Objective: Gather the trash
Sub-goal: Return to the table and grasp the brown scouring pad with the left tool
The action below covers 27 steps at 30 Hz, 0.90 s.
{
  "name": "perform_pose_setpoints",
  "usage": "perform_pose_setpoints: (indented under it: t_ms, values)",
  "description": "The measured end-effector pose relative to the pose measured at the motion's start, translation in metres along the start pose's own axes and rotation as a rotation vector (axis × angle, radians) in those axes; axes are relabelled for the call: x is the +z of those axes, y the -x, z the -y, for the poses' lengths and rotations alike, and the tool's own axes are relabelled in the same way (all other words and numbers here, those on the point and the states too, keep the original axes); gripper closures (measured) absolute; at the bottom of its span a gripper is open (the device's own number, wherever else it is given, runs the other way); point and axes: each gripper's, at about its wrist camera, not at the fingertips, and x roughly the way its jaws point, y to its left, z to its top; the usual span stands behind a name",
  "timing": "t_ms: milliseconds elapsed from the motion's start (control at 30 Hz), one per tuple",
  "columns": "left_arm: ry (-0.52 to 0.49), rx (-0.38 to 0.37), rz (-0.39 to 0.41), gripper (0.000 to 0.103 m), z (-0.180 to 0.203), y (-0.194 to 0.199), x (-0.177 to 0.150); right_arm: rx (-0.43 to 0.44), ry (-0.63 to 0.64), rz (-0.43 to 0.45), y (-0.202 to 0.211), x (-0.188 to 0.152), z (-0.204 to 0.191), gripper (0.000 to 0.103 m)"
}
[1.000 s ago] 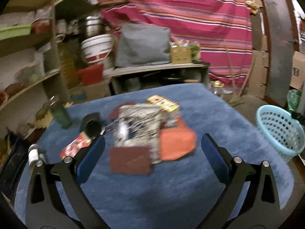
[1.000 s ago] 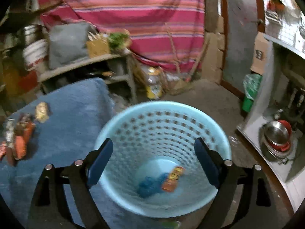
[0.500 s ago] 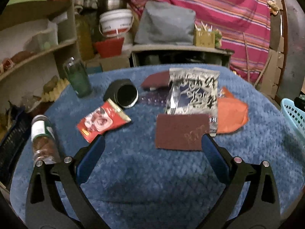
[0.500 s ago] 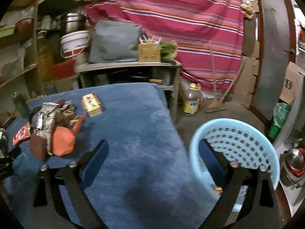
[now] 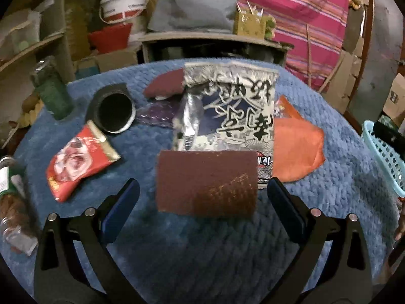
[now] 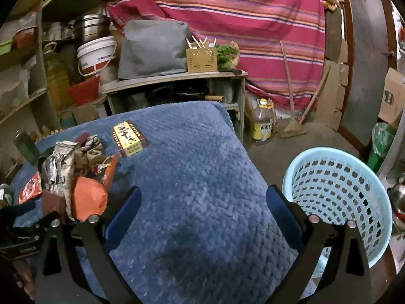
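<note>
Finding 1: the left gripper (image 5: 202, 202) stands with jaws wide apart and empty, angled down over the dark red abrasive pad (image 5: 206, 183), which lies flat on the blue knitted cloth (image 5: 202, 253) between the 2 pads without touching either. Its far edge overlaps the large silver snack bag (image 5: 227, 111); an orange wrapper (image 5: 296, 149) lies just right of the pad, a red wrapper (image 5: 78, 159) well left.

Finding 2: the right gripper (image 6: 202, 207) is likewise spread wide with nothing between its jaws, over bare cloth, the light blue basket (image 6: 336, 192) beside it on the floor.

Recommendation: the step in hand appears to be picking up the abrasive pad. Lower the left jaws until both tips press into the cloth outside the pad's short edges, then close, so the flat sheet buckles upward. Keep the tips clear of the snack bag to avoid dragging it.
</note>
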Motion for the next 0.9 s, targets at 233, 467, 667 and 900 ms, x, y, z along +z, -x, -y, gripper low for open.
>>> perform_pose_setpoints:
  t_ms: [233, 467, 667, 900]
  values:
    - [0.033, -0.012, -0.083, 0.007, -0.005, -0.019, 0.004, 0.014, -0.031, -0.02, -0.008, 0.002, 0.0, 0.006]
    - [0.049, -0.034, -0.063, 0.02, -0.01, -0.013, 0.002, 0.024, 0.01, -0.023, -0.008, 0.0, -0.021, 0.007]
    - [0.047, 0.06, 0.0, 0.02, -0.022, 0.019, -0.008, 0.053, 0.046, -0.027, -0.009, -0.003, -0.047, 0.007]
    - [0.109, 0.183, 0.095, 0.02, -0.066, 0.053, -0.014, 0.099, 0.122, -0.033, -0.01, -0.012, -0.093, 0.007]
